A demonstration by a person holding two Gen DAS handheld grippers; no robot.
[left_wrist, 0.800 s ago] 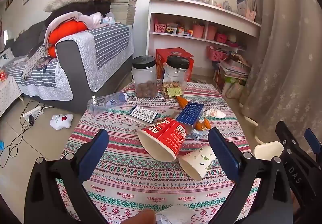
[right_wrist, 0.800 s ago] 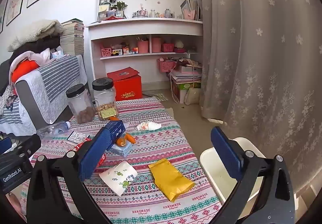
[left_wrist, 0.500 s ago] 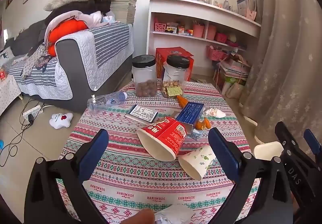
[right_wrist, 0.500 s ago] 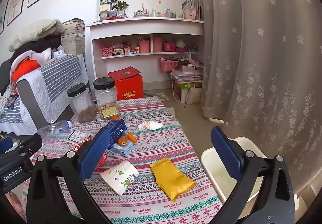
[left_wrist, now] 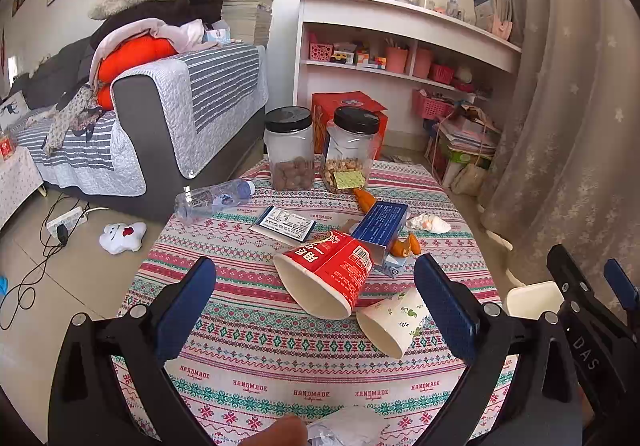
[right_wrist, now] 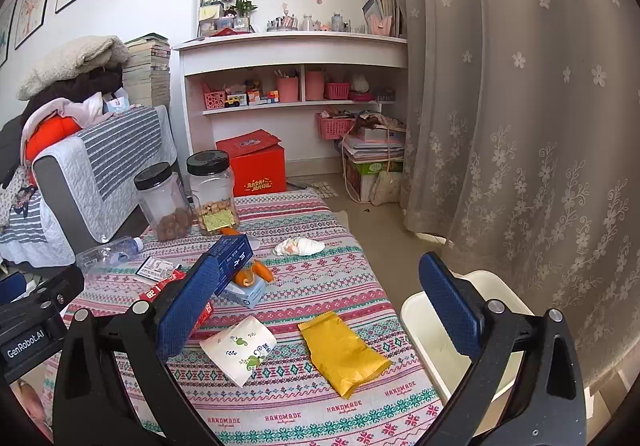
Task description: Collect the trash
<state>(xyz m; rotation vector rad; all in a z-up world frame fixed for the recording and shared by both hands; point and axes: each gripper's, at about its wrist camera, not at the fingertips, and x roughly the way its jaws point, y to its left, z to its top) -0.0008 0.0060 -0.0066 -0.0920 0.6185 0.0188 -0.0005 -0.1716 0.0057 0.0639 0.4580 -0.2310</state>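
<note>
Trash lies on a patterned tablecloth (left_wrist: 256,350). A tipped red noodle cup (left_wrist: 326,272), a tipped white paper cup (left_wrist: 390,320), a blue box (left_wrist: 380,224), an empty plastic bottle (left_wrist: 214,197), a flat card packet (left_wrist: 284,224) and a crumpled tissue (left_wrist: 428,224) show in the left wrist view. My left gripper (left_wrist: 316,310) is open and empty, hovering above the near table. My right gripper (right_wrist: 320,310) is open and empty above the paper cup (right_wrist: 240,350) and a yellow packet (right_wrist: 344,352). A white bin (right_wrist: 436,330) stands by the table's right edge.
Two black-lidded snack jars (left_wrist: 290,149) (left_wrist: 350,149) stand at the table's far edge. A grey sofa (left_wrist: 160,117) is on the left, white shelves (left_wrist: 400,45) behind, a curtain (right_wrist: 520,125) on the right. A crumpled white wrapper (left_wrist: 348,426) lies at the near edge.
Both grippers have drifted very slightly; the table items stay where they were.
</note>
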